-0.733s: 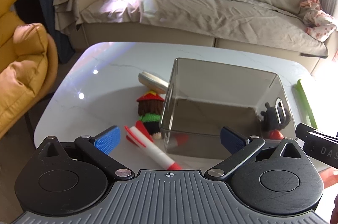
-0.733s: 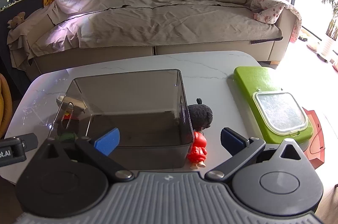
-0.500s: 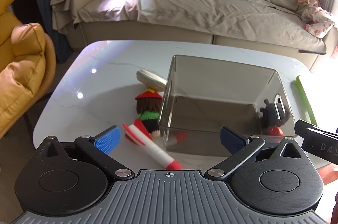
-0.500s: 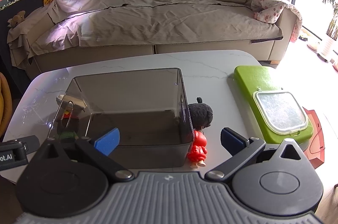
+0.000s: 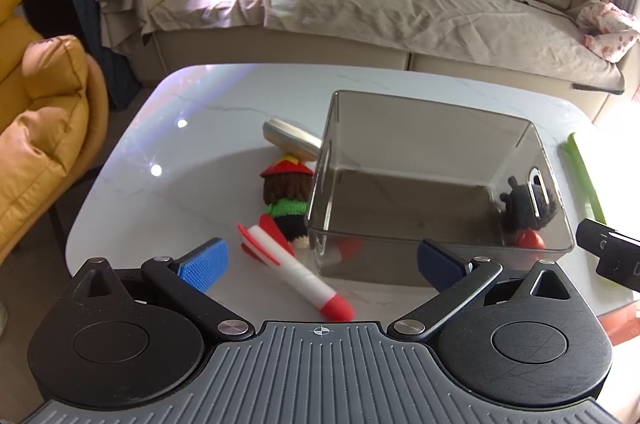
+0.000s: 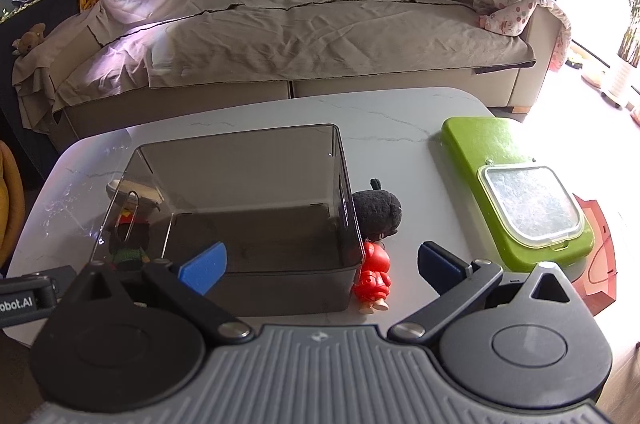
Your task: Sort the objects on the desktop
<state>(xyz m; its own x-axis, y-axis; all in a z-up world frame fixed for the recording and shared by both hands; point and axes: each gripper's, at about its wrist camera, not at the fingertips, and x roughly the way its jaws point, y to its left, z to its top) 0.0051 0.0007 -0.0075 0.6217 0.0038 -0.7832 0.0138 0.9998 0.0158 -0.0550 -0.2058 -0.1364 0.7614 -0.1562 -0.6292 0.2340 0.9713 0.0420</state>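
Both grippers' fingers (image 5: 204, 266) gape wide, empty. The red-and-white foam rocket (image 5: 294, 270), lower centre, looks light and squashy; pinch its white midsection.

- The left wrist view looks forward along the left gripper (image 5: 320, 264) from the near left edge of the table (image 5: 180, 152), angled down and facing the sofa (image 5: 360, 4).
- It sits close to the rocket (image 5: 296, 274), which lies between its fingers, with the bin (image 5: 432, 184) just beyond to the right.
- The right wrist view looks forward along the right gripper (image 6: 320, 264) from the near right edge of the table (image 6: 400, 128), also facing the sofa (image 6: 300, 24).
- It is close to the bin (image 6: 248, 200), with the green lid (image 6: 516, 192) on its right.
- Both views share the bin, the table, the sofa and the dolls seen through the bin walls.
- Each view catches the other gripper at its edge.
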